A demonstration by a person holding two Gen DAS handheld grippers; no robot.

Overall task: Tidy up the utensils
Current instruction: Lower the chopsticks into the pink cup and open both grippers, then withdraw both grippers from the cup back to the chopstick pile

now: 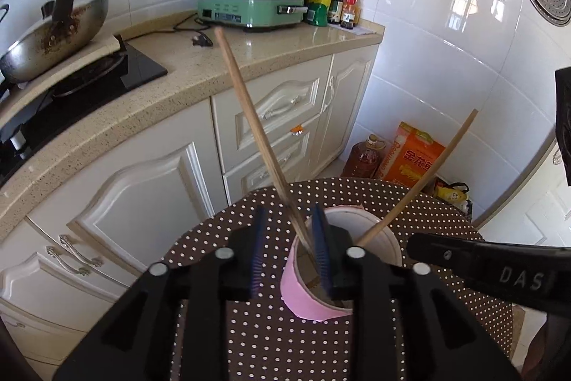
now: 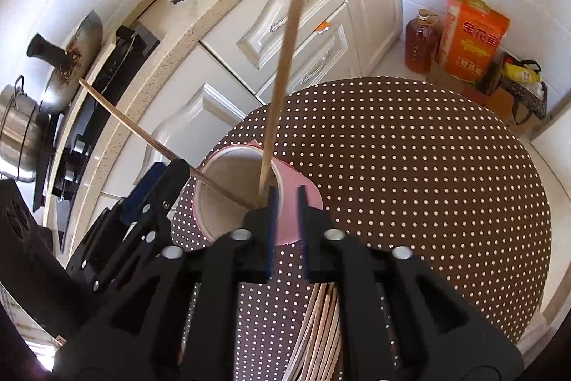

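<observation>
So both grippers are parked right over the pink cup (image 1: pixel 303 291) on the polka-dot table (image 1: pixel 221 238), w/ two wooden chopsticks standing in it. Left gripper (image 1: pixel 291 252): jaws parted, blue pads a bit apart, and the first chopstick (image 1: pixel 249 116) rises up and away from between them, but I can't make out any pad actually pressing on it, so it looks let go. Second chopstick (image 1: pixel 428 177) leans off to its right side, resting on the cup rim. Right gripper (image 2: pixel 287 231) is same deal, jaws slightly apart, nothing squeezed; one chopstick pokes up just ahead of its left pad, the other slants away to the left past the other tool. Cup sits directly in front of its fingertips, touching distance, prob just under them. Below the right gripper, closer to the cam, there's a bundle of more chopsticks (image 2: pixel 321 327) lying flat on the table.
</observation>
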